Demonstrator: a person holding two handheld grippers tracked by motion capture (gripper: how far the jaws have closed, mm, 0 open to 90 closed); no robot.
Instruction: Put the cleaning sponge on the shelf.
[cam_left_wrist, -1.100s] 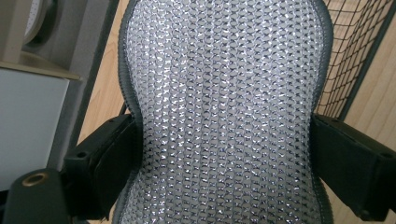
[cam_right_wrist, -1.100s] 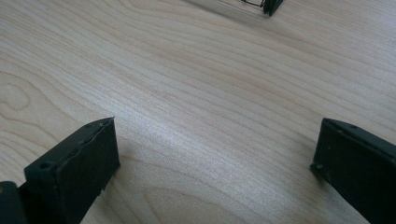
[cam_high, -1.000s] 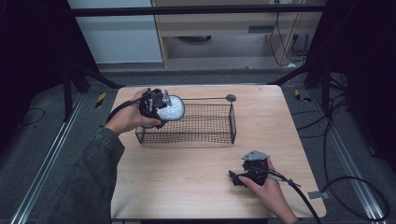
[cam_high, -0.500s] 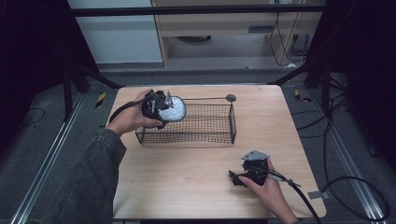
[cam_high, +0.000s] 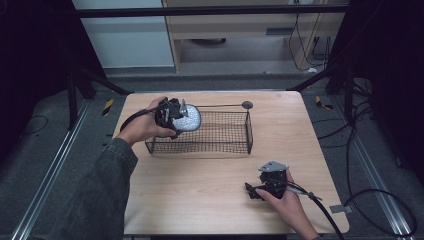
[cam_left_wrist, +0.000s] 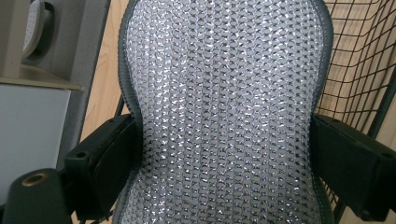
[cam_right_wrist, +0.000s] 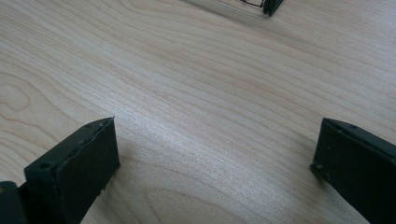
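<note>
Over the wire basket (cam_high: 215, 135)'s left end, a silver mesh-textured pad (cam_left_wrist: 224, 107) with dark edging. Left gripper (cam_high: 170, 116) jaws clamp its narrow waist. Right gripper (cam_high: 264, 187) jaws apart on the table (cam_right_wrist: 210, 79).

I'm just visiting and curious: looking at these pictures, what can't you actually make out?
- What the silvery mesh pad is: the left gripper view cuts off its top and bottom, and in the high view the left gripper and hand cover part of it.
- Whether it touches the wire basket: the high view is too small.
- The basket in the right gripper view: only a corner, cut by the top edge.
</note>
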